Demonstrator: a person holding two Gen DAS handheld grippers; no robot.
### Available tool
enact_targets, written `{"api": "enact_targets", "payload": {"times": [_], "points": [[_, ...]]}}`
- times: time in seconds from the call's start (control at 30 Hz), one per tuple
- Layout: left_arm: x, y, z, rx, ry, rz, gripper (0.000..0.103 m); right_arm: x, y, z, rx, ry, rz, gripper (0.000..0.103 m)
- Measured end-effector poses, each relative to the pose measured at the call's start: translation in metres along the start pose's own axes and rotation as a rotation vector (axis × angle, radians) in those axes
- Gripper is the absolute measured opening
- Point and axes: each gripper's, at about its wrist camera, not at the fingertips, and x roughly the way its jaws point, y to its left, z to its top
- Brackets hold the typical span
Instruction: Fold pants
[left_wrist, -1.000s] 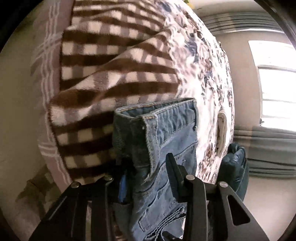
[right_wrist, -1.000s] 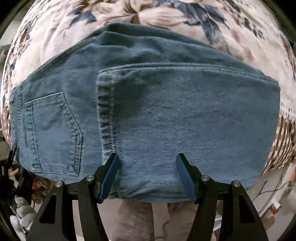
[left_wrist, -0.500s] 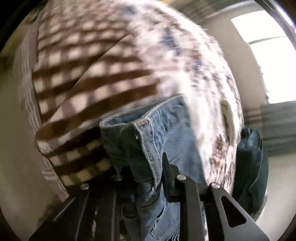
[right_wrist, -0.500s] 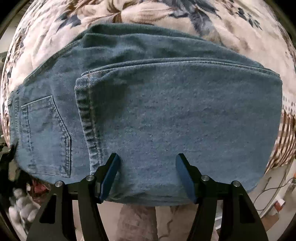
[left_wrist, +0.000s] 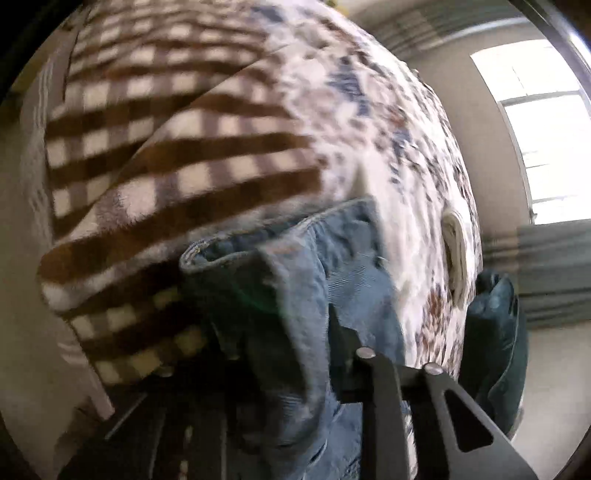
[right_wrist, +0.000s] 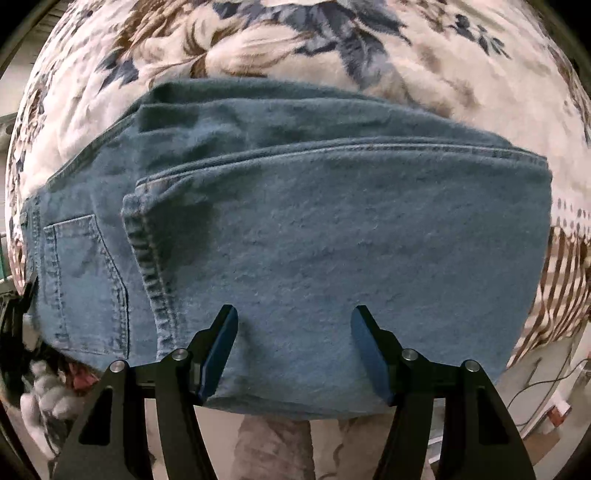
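Left gripper (left_wrist: 295, 354) of mine pinches the waistband end of the folded blue denim pants (right_wrist: 314, 240), whose length runs sideways ahead of my wide-open, empty right gripper (right_wrist: 294, 332).

No readable txt, labels or nos. anywhere in either view.
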Motion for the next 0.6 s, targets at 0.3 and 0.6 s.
{"api": "enact_targets", "payload": {"times": [0.3, 0.6], "points": [[-0.042, -0.126, -0.048, 0.403, -0.030, -0.033, 0.016, -0.024, -0.060, -0.005, 0.035, -0.061, -0.020, 0.066], [-0.014, -0.236, -0.204, 0.835, 0.175, -0.103, 0.016, -0.068, -0.175, -0.019, 0.068, -0.207, -0.245, 0.097]]}}
